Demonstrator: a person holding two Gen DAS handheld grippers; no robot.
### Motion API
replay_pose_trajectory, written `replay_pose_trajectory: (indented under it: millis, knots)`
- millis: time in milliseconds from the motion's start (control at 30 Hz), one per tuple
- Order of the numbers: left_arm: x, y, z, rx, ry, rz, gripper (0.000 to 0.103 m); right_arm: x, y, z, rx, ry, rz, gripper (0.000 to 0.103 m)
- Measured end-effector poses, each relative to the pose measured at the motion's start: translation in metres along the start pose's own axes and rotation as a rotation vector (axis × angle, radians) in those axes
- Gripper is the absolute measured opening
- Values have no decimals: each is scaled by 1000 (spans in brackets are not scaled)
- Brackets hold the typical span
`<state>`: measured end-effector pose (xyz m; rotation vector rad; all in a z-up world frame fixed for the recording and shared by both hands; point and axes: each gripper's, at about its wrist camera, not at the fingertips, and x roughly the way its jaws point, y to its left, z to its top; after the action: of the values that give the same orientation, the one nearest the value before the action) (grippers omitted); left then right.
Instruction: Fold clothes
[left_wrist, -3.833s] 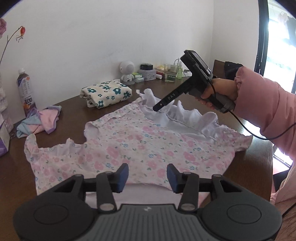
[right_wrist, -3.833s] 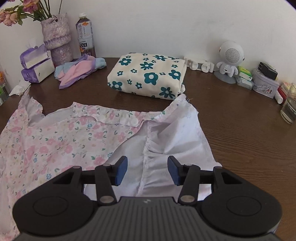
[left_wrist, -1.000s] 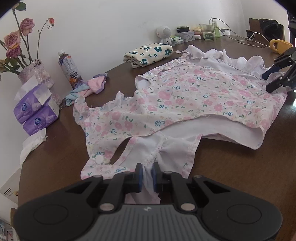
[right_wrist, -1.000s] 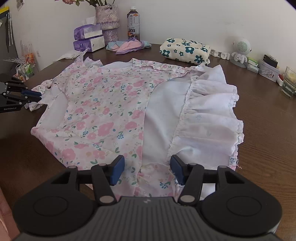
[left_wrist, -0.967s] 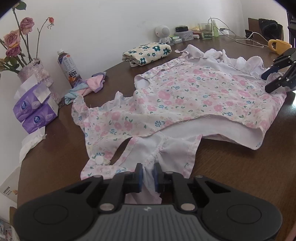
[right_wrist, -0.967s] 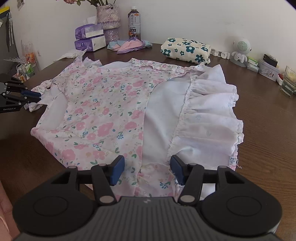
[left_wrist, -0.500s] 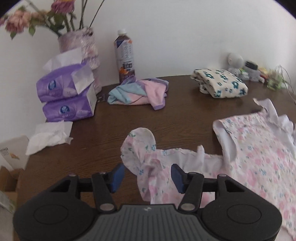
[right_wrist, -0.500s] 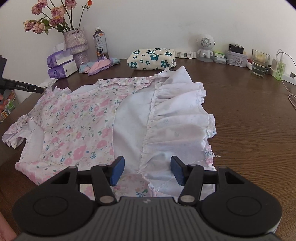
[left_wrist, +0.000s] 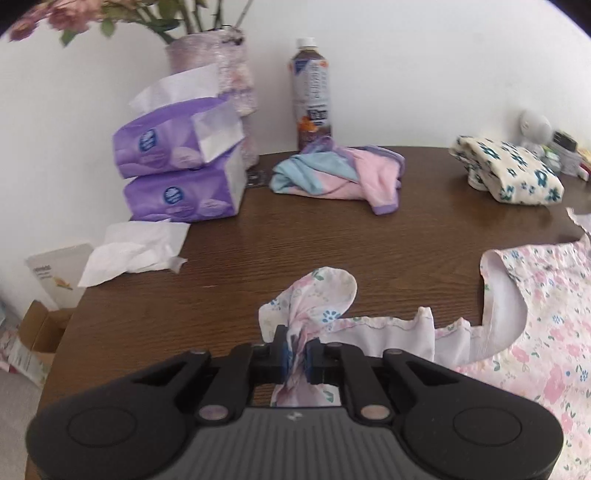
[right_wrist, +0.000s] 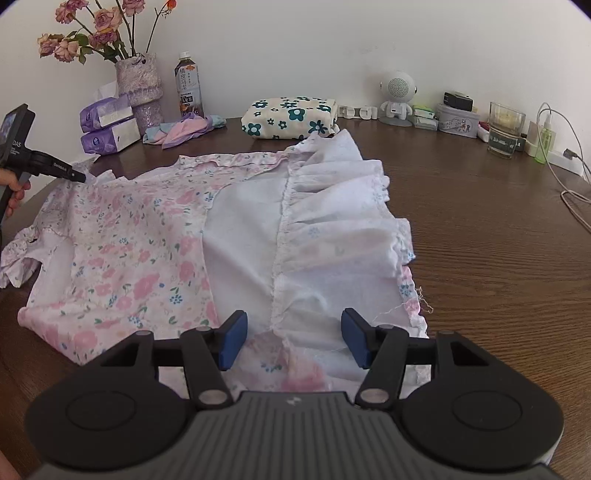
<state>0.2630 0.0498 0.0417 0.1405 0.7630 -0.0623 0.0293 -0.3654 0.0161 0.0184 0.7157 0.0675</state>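
Note:
A pink floral dress (right_wrist: 147, 240) with a white frilled lining (right_wrist: 332, 229) lies spread on the brown table (left_wrist: 332, 240). My left gripper (left_wrist: 297, 354) is closing, and its blue pads pinch the bunched ruffled sleeve (left_wrist: 317, 295) at the dress's far left corner. The right wrist view shows that left gripper (right_wrist: 79, 178) at the sleeve, held by a hand (right_wrist: 14, 188). My right gripper (right_wrist: 294, 341) stands open low over the near hem. The cloth lies under and between its pads, which do not press on it.
Two purple tissue packs (left_wrist: 177, 162), a vase (left_wrist: 221, 66), a bottle (left_wrist: 312, 99), a crumpled tissue (left_wrist: 136, 254) and a pastel cloth (left_wrist: 340, 177) crowd the back left. A folded flowered cloth (left_wrist: 513, 173) lies behind. A glass (right_wrist: 506, 129) and cable (right_wrist: 569, 184) sit right.
The left gripper left the near sleeve, swung to the far sleeve with its jaws wide, and has now closed on it. The right gripper has barely moved.

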Motion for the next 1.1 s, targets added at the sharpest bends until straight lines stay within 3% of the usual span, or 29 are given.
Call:
replay_pose_trajectory:
  millis: [67,133,200,233,333,433,600,700,800,933,1000,1100]
  knots:
    - [-6,1,-3,-12,-7,-12,14,0,-1,-1,5,-7,7,61]
    - [-16,1,-4,-21,-33,-27,39,-1,-2,-1,14,-15,17,62]
    - [-32,-1,-6,-31,-89,-3,55,-3,-6,-1,36,-27,33,62]
    - [-43,-4,-7,-24,-123,10,57,-5,-10,-2,59,-37,45,63]
    - [-72,-18,-17,69,-185,-56,59,-15,-19,-1,93,-87,42,63]
    - [-89,-44,-37,196,-149,-202,58,-21,-26,2,107,-116,26,63]
    - [-87,-78,-77,362,-85,-227,47,-11,-27,13,88,-130,54,59]
    - [-83,-77,-89,345,-67,-223,45,-1,-21,23,59,-125,69,45]
    - [-84,-64,-94,296,-62,-231,45,13,-17,32,28,-83,34,37]
    - [-89,-49,-99,268,-54,-237,47,27,-21,29,19,-8,-39,36]
    - [-91,-44,-100,256,-50,-232,50,21,-27,21,32,-16,-59,36]
    - [-107,-42,-103,236,-81,-237,48,2,-40,14,110,-57,-8,36]
